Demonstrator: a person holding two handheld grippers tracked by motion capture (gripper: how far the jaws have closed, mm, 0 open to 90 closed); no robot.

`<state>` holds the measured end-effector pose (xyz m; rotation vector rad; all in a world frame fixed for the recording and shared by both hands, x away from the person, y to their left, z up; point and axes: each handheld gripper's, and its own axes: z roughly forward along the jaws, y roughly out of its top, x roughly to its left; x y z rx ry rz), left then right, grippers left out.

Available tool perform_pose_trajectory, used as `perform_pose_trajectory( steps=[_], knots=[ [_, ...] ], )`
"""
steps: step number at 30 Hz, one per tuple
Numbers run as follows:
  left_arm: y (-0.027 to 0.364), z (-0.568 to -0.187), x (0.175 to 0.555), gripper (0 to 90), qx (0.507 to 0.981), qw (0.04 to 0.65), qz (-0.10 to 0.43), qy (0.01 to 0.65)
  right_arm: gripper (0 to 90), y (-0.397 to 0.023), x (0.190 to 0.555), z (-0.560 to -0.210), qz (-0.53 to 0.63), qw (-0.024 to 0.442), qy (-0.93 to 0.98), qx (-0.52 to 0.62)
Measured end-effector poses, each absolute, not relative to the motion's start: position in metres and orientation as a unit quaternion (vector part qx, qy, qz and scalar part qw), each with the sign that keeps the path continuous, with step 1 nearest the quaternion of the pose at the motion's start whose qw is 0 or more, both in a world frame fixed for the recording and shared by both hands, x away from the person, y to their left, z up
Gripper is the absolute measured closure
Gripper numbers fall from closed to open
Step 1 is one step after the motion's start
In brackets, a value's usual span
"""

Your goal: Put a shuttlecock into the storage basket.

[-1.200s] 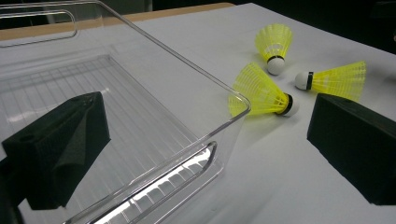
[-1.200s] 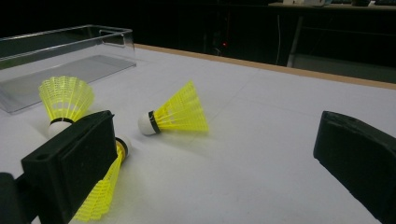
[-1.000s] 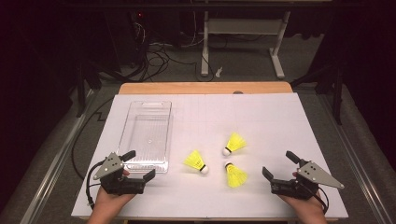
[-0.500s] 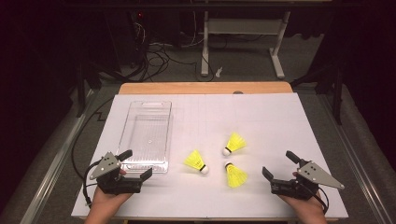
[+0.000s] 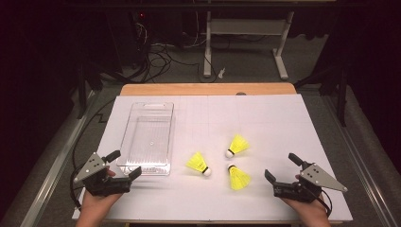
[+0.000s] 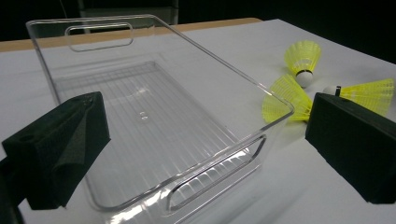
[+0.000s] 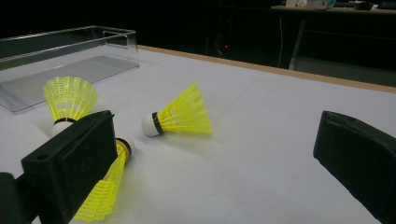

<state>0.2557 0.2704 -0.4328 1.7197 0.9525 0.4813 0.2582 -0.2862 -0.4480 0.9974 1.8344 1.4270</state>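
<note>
The left tongs [image 5: 122, 164] gape wide, foam-padded black jaws empty, at the near end of a clear ribbed plastic tray [image 5: 147, 137] with cut-out handles. Three yellow shuttlecocks, net-like skirts and white round tips, lie on the white table [image 5: 265, 113]: one [image 5: 198, 163] beside the tray, two [image 5: 238, 145] [image 5: 238, 177] further right. The right tongs [image 5: 282, 168] stand open, empty. Since the earlier frame, nothing has shifted.

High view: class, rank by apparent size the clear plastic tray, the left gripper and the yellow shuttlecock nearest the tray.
1. Clear plastic tray, plainly largest.
2. Left gripper, black jaws with grey three-cornered plate, middling.
3. Yellow shuttlecock nearest the tray, smallest; the other two shuttlecocks look about alike in size.
</note>
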Motion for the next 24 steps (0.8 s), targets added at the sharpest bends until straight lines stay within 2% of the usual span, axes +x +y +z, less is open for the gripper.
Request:
perform_pose_trajectory(
  steps=[13,24],
  knots=[
    [0.295,-0.432,0.253,1.1,0.703,0.528,0.216,0.425,0.1,-0.286,0.258,-0.448,0.539,0.300,0.694,0.372],
    [0.304,-0.438,0.258,1.2,0.692,0.533,0.205,0.441,0.1,-0.290,0.258,-0.448,0.538,0.303,0.692,0.373]
  ],
)
